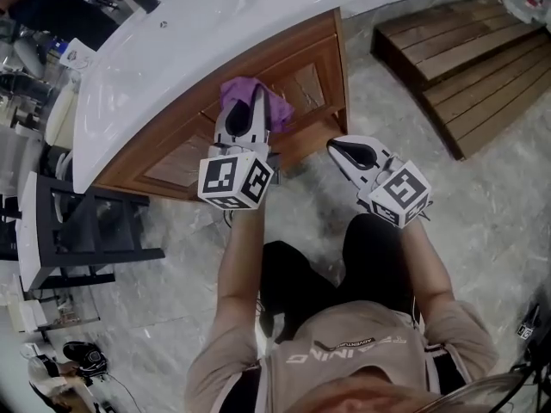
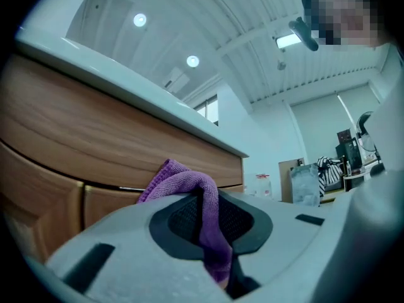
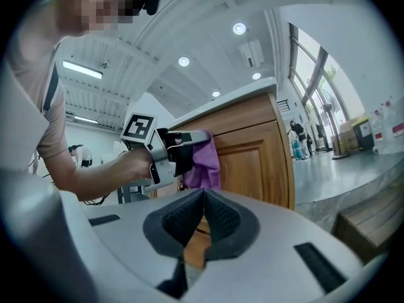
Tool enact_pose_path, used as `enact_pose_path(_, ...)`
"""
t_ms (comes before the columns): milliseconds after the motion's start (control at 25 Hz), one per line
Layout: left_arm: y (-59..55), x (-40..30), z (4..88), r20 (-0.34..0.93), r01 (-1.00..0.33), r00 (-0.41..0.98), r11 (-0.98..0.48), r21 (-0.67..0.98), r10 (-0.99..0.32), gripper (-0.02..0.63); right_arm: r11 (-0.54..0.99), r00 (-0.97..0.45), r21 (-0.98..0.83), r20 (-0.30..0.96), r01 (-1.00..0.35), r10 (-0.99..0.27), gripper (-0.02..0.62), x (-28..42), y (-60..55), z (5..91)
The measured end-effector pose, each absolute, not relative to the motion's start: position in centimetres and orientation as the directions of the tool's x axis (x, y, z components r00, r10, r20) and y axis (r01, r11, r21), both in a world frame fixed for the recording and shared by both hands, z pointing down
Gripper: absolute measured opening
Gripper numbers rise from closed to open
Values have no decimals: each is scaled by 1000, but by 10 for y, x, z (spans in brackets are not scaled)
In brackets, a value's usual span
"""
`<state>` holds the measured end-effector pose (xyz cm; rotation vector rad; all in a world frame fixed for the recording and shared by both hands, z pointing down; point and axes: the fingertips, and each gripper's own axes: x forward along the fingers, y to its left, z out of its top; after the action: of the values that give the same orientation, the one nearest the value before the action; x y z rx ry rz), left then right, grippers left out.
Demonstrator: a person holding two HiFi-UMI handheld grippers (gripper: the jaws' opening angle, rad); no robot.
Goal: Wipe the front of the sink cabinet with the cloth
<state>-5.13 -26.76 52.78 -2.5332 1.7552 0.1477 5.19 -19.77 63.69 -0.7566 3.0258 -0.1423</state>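
A purple cloth (image 1: 244, 94) is pressed against the wooden front of the sink cabinet (image 1: 297, 76), just below the white sink top (image 1: 189, 33). My left gripper (image 1: 256, 113) is shut on the cloth. In the left gripper view the cloth (image 2: 189, 183) bunches over the jaws of my left gripper (image 2: 213, 232) and touches the cabinet's upper panel (image 2: 95, 137). My right gripper (image 1: 344, 151) hovers low beside the cabinet's right corner, shut with nothing in it. The right gripper view shows its pads (image 3: 221, 216) closed together, with the left gripper (image 3: 177, 153) and cloth (image 3: 203, 163) on the cabinet (image 3: 252, 156) beyond.
A low wooden slatted platform (image 1: 465, 58) lies on the stone floor to the right of the cabinet. A dark metal rack (image 1: 77, 231) stands left of it. The person's knees (image 1: 370, 248) are close under the grippers.
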Motion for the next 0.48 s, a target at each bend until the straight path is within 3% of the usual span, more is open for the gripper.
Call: enact_pose_path(480,-315,49,535,-84,-852,519,-522,28,-851,37,831,-833,-63,30,-553,-553,12,97,-194,635)
